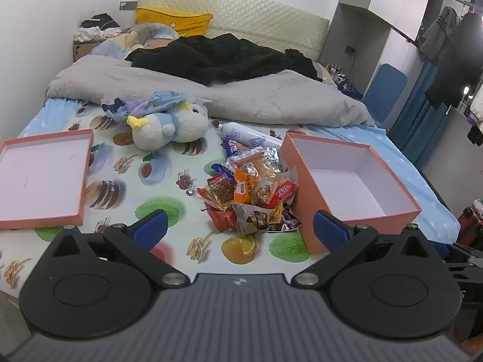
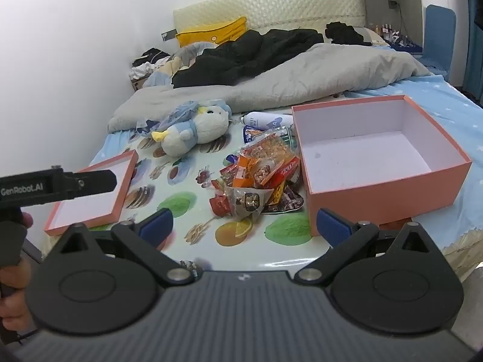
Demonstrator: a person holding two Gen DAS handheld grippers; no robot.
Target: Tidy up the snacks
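Hovering over the near edge of the bed, both grippers are spread wide and hold nothing: the left gripper (image 1: pixel 240 226) and the right gripper (image 2: pixel 246 221) each show their blue fingertips well apart, with the bedsheet (image 1: pixel 169 181) visible between them. The snack pile (image 1: pixel 250 193) lies on the printed sheet, a loose heap of crinkly wrapped packets stacked on one another, touching or just beside the left wall of the open pink box (image 2: pixel 383 163). That box looks empty inside. Its shallow lid (image 1: pixel 42 178) rests upside down well to the left, apart from the pile.

No packet has been picked yet, by the look of it, so the sorting seems to be at its start.

Several things could spoil the first grab. The packets overlap, so closing on one may drag its neighbours or scatter them across the sheet. Slippery wrappers could slide out of a light pinch, while a hard squeeze might crush the snack inside. The soft mattress gives under pressure, so pressing down may sink the pile and tilt the box. A stuffed toy (image 2: pixel 196 129) and a white bottle (image 2: pixel 265 119) sit just behind the heap and could be nudged by a deep reach.
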